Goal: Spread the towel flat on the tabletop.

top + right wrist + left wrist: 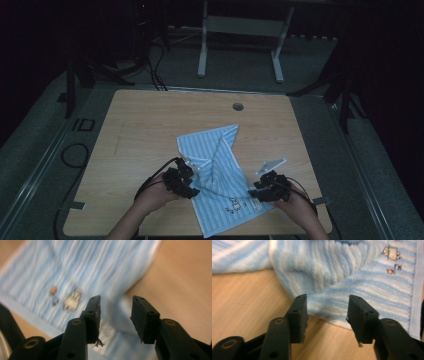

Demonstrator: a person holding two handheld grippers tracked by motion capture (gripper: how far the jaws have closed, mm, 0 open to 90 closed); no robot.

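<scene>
A blue-and-white striped towel lies rumpled and partly folded over itself on the wooden table. A small embroidered picture sits near its hem. My left gripper is at the towel's near left edge. In the left gripper view its jaws stand open, with the towel edge just past the tips and nothing pressed. My right gripper is at the towel's near right corner. Its jaws are open over the blurred towel corner, apart from the cloth.
A round cable hole sits near the table's far edge. A grey table frame stands on the floor behind. Black cables loop on the floor to the left. Bare wood surrounds the towel at the far and left sides.
</scene>
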